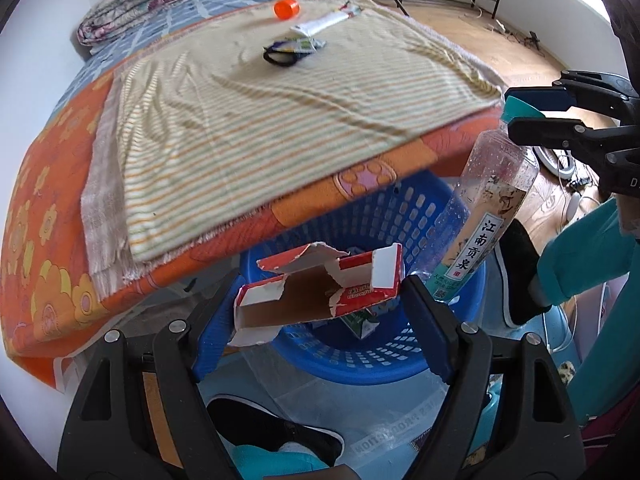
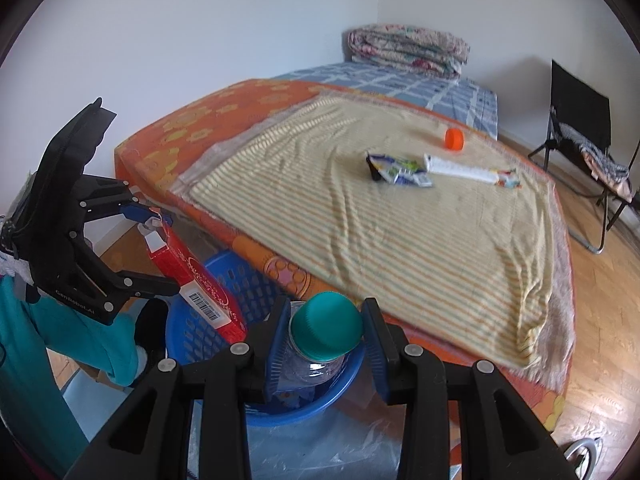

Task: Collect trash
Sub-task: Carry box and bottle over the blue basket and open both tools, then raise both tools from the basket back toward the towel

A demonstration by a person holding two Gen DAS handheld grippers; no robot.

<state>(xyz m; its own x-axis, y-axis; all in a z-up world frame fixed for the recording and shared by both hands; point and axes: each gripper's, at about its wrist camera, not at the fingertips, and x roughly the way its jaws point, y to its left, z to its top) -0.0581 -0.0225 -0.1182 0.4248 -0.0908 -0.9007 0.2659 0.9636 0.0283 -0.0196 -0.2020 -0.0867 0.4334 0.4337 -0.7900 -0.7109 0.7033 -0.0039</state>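
Observation:
My left gripper (image 1: 316, 300) is shut on a torn red and white cardboard box (image 1: 320, 288) and holds it over the blue plastic basket (image 1: 420, 216) on the floor beside the bed. The box also shows in the right wrist view (image 2: 192, 276). My right gripper (image 2: 324, 328) is shut on the teal cap of a clear plastic bottle (image 2: 326, 326), which hangs tilted over the basket (image 2: 224, 280). The bottle (image 1: 488, 216) shows in the left wrist view too. On the striped towel (image 2: 360, 220) lie an orange cap (image 2: 455, 138), a white tube (image 2: 460, 169) and wrappers (image 2: 400, 170).
The bed with an orange flowered sheet (image 1: 48, 240) stands against the wall, a folded quilt (image 2: 408, 50) at its head. A black folding chair (image 2: 580, 128) stands on the wood floor to the right. The person's dark shoes (image 1: 280, 432) and teal trousers are near the basket.

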